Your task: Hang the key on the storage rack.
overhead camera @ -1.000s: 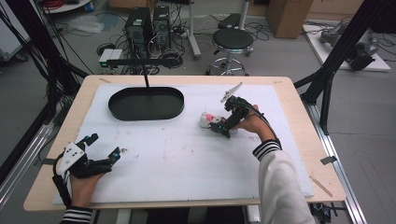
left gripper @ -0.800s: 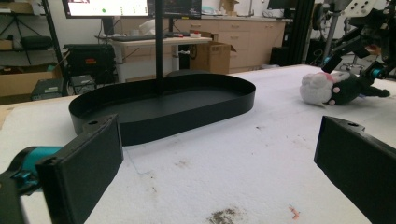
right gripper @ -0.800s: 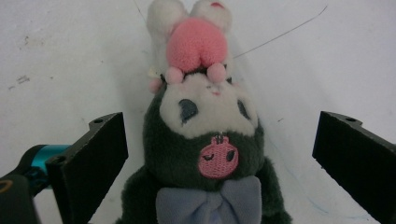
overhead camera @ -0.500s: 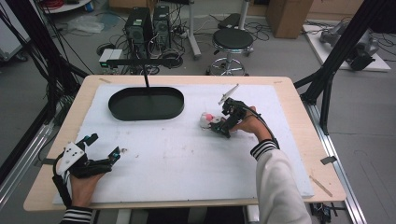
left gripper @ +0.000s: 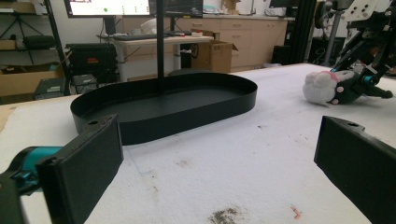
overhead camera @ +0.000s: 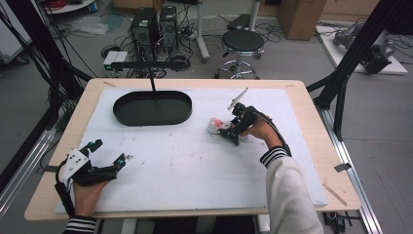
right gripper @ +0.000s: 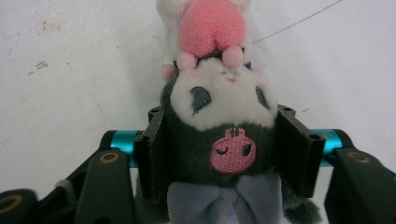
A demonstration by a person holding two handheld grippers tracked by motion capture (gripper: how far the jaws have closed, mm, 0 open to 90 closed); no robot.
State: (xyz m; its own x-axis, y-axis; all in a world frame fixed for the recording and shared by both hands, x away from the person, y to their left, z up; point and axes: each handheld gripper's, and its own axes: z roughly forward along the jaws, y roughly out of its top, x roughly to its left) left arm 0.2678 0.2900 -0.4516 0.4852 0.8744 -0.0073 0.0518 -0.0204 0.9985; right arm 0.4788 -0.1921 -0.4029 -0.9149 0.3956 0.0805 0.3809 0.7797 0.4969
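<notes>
A small plush toy [overhead camera: 214, 125] in white, dark grey and pink lies on the white mat right of centre. It has a pink skull mark and a pale bow [right gripper: 224, 121]. My right gripper [overhead camera: 225, 130] is shut on it: the jaws have just been closing, and both pads [right gripper: 156, 149] now press the toy's dark head from either side. My left gripper [overhead camera: 108, 152] rests at the near left of the mat, open, with nothing between its wide-set pads [left gripper: 86, 163]. From there the toy [left gripper: 327, 86] lies far off to the right.
A black oval tray [overhead camera: 124, 114] sits at the back left of the mat, its wall [left gripper: 187, 116] low, with a thin black pole [overhead camera: 153, 90] rising from it. The wooden table edge [overhead camera: 316, 126] borders the mat. A stool and computers stand on the floor behind.
The right gripper's jaws have drawn in around the plush toy. Both hands and the toy have kept their places.
</notes>
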